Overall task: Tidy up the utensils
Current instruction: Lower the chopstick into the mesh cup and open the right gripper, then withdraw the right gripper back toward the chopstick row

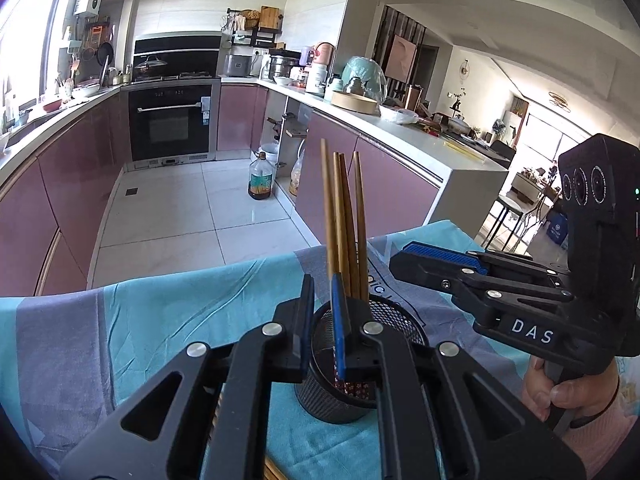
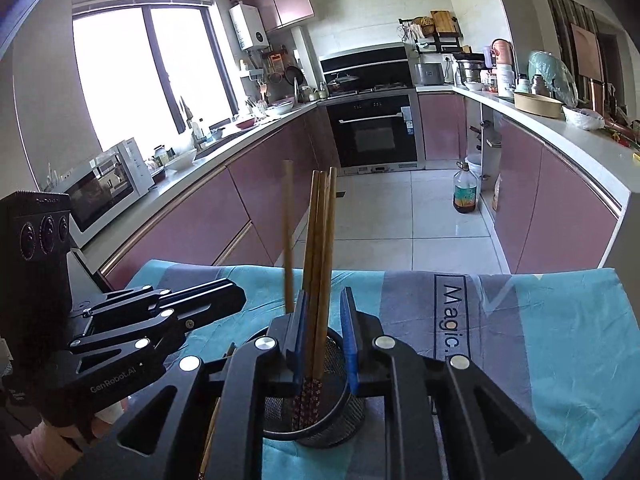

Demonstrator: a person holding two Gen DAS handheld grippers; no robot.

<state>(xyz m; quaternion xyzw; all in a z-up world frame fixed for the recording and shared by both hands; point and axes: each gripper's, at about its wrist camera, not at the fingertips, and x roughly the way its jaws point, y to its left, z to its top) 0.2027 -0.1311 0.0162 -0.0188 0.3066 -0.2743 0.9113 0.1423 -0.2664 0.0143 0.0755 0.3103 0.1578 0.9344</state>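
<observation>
Carefully, I lower chopsticks (image 2: 318, 264) into the mesh cup (image 2: 320, 420) on the blue cloth (image 2: 540, 344). My right gripper (image 2: 324, 344) stands slightly parted around them; whether the pads press, I cannot tell. My left gripper (image 1: 322, 320) is nearly shut, seemingly empty; best let go only once the tips sit at the bottom.

Both grippers are matte black linkages with round silver rivets and blue ribbed pads on the fingers. The right gripper (image 1: 404, 260) carries white "DAS" lettering and a boxy black camera block (image 1: 596, 184) with three round lenses and a green light. The left gripper (image 2: 240, 300) reads "GenRobot.AI". A dark band circles the right wrist above a pink sleeve (image 1: 600, 440).
</observation>
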